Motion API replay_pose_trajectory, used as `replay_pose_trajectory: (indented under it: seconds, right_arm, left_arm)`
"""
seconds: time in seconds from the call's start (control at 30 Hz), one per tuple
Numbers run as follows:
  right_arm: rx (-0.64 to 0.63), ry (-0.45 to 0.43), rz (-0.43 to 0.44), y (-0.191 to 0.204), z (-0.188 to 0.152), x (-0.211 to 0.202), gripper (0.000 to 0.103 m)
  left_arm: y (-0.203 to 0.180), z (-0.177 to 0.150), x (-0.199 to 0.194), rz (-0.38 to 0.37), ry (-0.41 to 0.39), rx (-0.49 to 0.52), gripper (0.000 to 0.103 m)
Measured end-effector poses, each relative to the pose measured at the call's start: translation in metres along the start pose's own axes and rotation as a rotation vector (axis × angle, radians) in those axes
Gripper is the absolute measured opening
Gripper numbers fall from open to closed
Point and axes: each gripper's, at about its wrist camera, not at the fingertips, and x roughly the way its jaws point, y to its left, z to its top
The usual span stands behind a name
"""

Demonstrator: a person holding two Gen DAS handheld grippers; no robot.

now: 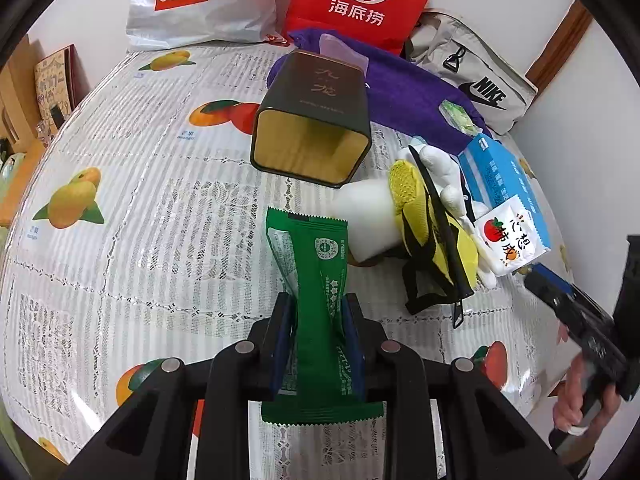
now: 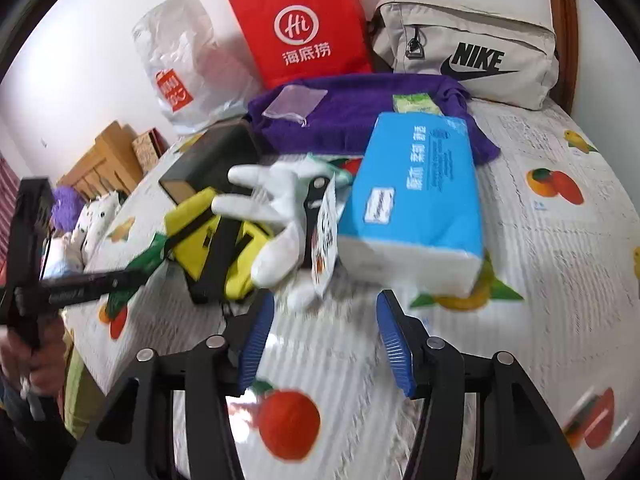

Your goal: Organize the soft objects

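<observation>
The left gripper (image 1: 316, 320) pinches the green sachet (image 1: 310, 276) upright, aimed at the open tin (image 1: 312, 136); the right gripper (image 2: 324, 344) stands spread, empty.

On the desk (image 1: 132, 208): tin (image 1: 312, 120) lying open-mouthed, towel (image 1: 404, 96) behind it, glove (image 2: 276, 204) and tissue pack (image 2: 416, 200) to its right. Against the wall behind: plastic bag (image 1: 188, 4), paper bag (image 1: 360, 0), pouch (image 2: 468, 48), left to right.

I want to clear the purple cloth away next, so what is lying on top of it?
On the purple cloth lie a small clear plastic bag and a green-and-white packet. The blue tissue pack covers its near edge, hiding whatever may lie there.
</observation>
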Motion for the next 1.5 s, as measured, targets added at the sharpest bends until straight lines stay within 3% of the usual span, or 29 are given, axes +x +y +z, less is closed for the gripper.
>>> replay_pose_trajectory:
  seconds: [0.07, 0.17, 0.37, 0.4, 0.43, 0.47, 0.77, 1.17, 1.5]
  right_arm:
    - [0.024, 0.006, 0.014, -0.002, 0.005, 0.008, 0.049]
    - [0.055, 0.03, 0.032, -0.004, 0.01, 0.022, 0.034]
    - [0.107, 0.04, 0.064, -0.005, 0.015, 0.037, 0.031]
    - [0.114, 0.044, 0.067, -0.005, 0.015, 0.039, 0.024]
    - [0.122, 0.047, 0.069, -0.005, 0.015, 0.041, 0.006]
    - [0.125, 0.048, 0.075, -0.005, 0.015, 0.043, 0.004]
    - [0.092, 0.031, 0.038, -0.003, 0.006, 0.023, 0.003]
    - [0.085, 0.045, -0.05, -0.025, -0.036, -0.021, 0.003]
    - [0.077, 0.018, -0.074, -0.032, -0.028, -0.054, 0.003]
  left_arm:
    - [0.0, 0.001, 0.001, 0.0, 0.001, 0.002, 0.025]
    - [0.001, 0.002, 0.002, -0.002, 0.003, 0.0, 0.025]
    - [0.004, 0.003, 0.005, -0.005, 0.01, -0.001, 0.025]
    - [0.005, 0.003, 0.005, -0.006, 0.012, -0.002, 0.025]
    - [0.005, 0.002, 0.006, -0.007, 0.015, -0.001, 0.025]
    - [0.005, 0.002, 0.007, -0.008, 0.016, -0.001, 0.025]
    - [0.003, 0.002, 0.001, -0.01, -0.007, 0.006, 0.025]
    - [-0.001, 0.001, -0.017, 0.001, -0.057, 0.0, 0.025]
    - [-0.012, 0.015, -0.038, 0.013, -0.102, 0.009, 0.025]
